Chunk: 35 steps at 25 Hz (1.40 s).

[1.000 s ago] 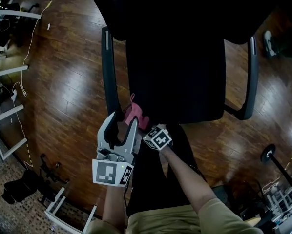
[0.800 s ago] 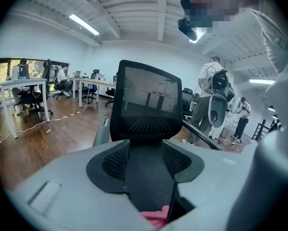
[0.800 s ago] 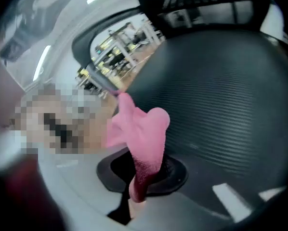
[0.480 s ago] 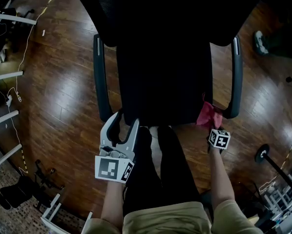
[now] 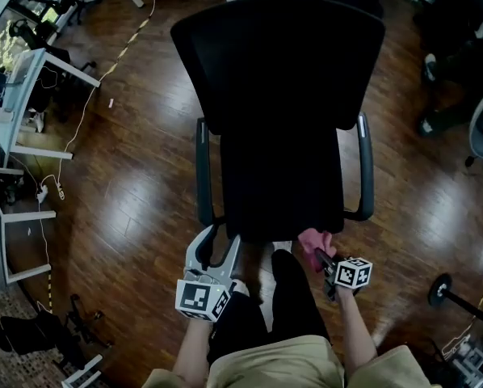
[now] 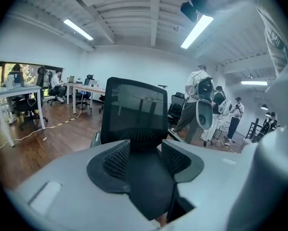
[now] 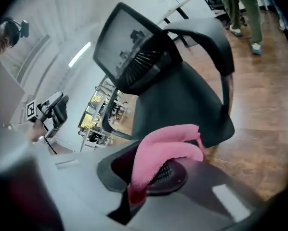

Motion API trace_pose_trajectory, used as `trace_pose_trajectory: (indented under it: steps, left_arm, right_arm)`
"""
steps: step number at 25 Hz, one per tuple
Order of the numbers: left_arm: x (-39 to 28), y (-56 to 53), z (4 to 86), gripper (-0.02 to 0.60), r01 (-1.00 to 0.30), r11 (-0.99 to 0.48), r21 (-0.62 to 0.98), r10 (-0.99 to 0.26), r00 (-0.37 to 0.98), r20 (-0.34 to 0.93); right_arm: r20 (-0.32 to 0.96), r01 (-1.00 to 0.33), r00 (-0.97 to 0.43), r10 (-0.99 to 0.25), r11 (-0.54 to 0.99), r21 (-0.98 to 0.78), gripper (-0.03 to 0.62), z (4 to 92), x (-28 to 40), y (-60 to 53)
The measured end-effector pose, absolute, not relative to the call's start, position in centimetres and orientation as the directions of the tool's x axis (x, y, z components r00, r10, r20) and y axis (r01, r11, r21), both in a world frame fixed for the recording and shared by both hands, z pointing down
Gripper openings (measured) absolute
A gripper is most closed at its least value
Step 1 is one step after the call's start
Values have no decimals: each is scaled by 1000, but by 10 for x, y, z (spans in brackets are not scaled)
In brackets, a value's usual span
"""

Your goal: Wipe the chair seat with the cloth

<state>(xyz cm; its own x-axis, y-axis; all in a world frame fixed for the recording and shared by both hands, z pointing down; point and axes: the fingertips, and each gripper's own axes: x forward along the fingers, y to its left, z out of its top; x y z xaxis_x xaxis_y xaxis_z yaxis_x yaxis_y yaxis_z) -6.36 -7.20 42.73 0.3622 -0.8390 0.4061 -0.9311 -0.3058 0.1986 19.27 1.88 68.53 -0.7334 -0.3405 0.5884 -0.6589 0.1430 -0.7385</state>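
A black office chair with a mesh back stands before me; its seat point(image 5: 283, 184) faces me in the head view and also shows in the left gripper view point(image 6: 149, 174) and the right gripper view point(image 7: 182, 105). My right gripper point(image 5: 321, 259) is shut on a pink cloth point(image 5: 312, 239), held just off the seat's front right corner. In the right gripper view the cloth point(image 7: 165, 150) folds over between the jaws. My left gripper point(image 5: 216, 247) is open at the seat's front left corner with nothing between its fingers.
The chair's armrests point(image 5: 201, 170) point(image 5: 366, 164) flank the seat. Dark wooden floor point(image 5: 120, 192) surrounds it. Desks point(image 5: 23, 71) and cables lie at the left, another chair base point(image 5: 447, 285) at the right. People point(image 6: 199, 105) stand in the room beyond.
The view has pulled back so the whole chair shows. My right gripper, with the cloth, swung from the seat's front left to its right, then in to the front right corner.
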Motion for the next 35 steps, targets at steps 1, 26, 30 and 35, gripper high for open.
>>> trace_pose_trajectory:
  steps: [1,26,30,35]
  left_arm:
    - [-62,-69,415,195,-928,-310,206,-847,368,384]
    - [-156,327,187,190,-913,-386,133,-923,383,-44]
    - [-152,335,159,190,-928,-356,112,-933,348,-90]
    - [-141,330,141,190,-937,-336,90,-937,323,-133]
  right_arm:
    - [562,-648,-740,-369,167,-743,15,665,179,21]
    - [137,-683,-723,-677,669,-294,17,259,2,293]
    - [33,-733,-678,-735,671,-116,17,188,19,299]
    - [-42,-776,-628,-777,630,-29,17,143,37,318]
